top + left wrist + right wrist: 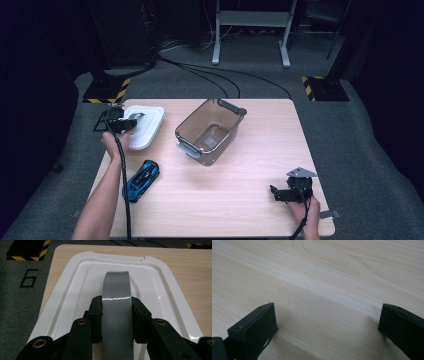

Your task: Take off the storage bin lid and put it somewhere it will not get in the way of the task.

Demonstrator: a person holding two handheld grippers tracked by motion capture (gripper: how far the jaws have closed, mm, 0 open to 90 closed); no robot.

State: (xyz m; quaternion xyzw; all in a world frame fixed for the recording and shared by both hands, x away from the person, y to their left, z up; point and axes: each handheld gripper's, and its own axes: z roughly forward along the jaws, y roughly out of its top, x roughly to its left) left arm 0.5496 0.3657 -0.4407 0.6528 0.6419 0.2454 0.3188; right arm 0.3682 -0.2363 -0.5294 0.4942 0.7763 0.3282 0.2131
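Observation:
A white plastic lid point(149, 129) lies flat at the table's far left corner, and I cannot tell whether it rests on the wood. My left gripper point(132, 121) is shut on the grey handle point(117, 285) that arches across the lid's point(160, 290) top. In the left gripper view, both pads of the left gripper point(117, 315) press on the handle's sides. A clear brownish bin point(192, 121) with grey handles stands open and empty at the table's middle. Near the front right edge, my right gripper point(276, 192) is low over the wood, and its jaws point(327, 322) are open with nothing between them.
A blue and black toy car point(141, 180) lies at the front left, beside the left forearm. The wooden table point(240, 200) is bare between the bin and the right gripper. Grey floor, cables and stand feet with hazard stripes point(107, 92) lie beyond the far edge.

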